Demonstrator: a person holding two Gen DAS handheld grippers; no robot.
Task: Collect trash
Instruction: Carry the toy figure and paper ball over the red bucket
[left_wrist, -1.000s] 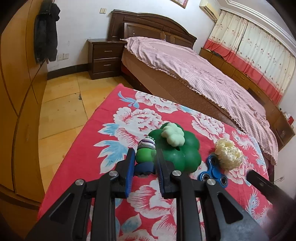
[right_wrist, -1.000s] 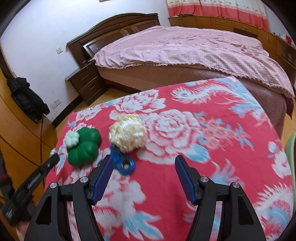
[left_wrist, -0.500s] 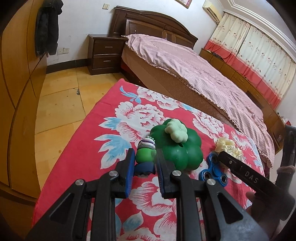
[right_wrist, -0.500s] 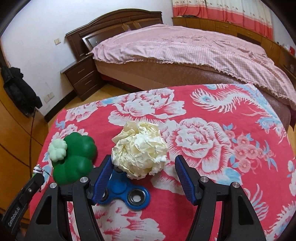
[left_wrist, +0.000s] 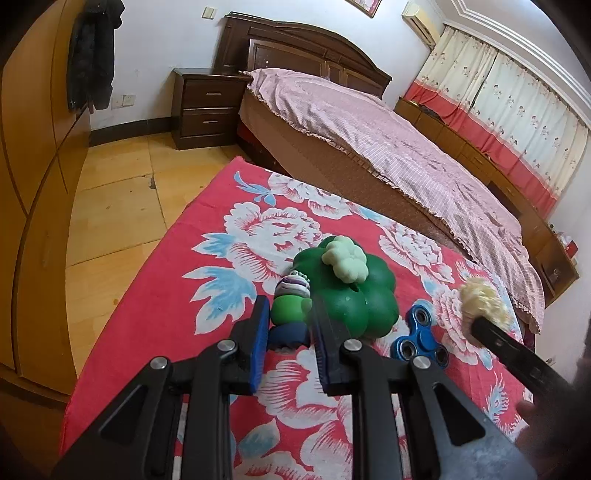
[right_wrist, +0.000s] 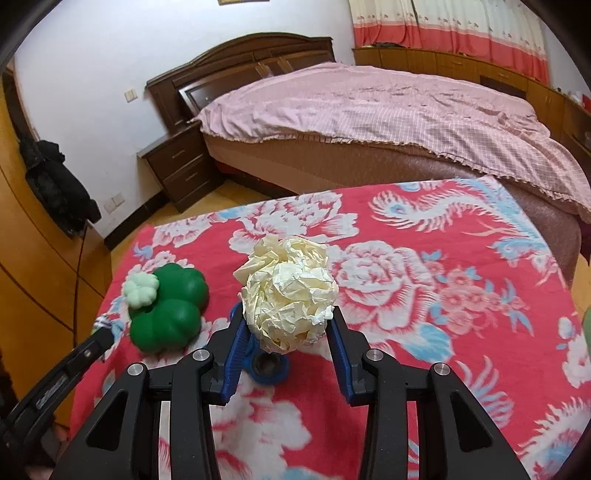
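Note:
A crumpled cream paper ball (right_wrist: 290, 295) lies on the red floral cloth (right_wrist: 424, 332); it also shows in the left wrist view (left_wrist: 482, 299). My right gripper (right_wrist: 286, 332) has closed in on it, with both blue pads against its sides. My left gripper (left_wrist: 288, 326) is shut on a small green and blue toy figure (left_wrist: 290, 314) that rests on the cloth, beside a green clover-shaped toy (left_wrist: 351, 291).
A blue fidget spinner (left_wrist: 421, 338) lies right of the clover toy, partly under the paper ball in the right wrist view (right_wrist: 267, 363). A bed (left_wrist: 388, 144) stands beyond the table, a nightstand (left_wrist: 207, 105) and wooden wardrobe (left_wrist: 33, 166) to the left.
My right gripper has moved forward over the spinner to the paper ball and narrowed its jaws onto it. My left gripper has stayed shut on the toy figure.

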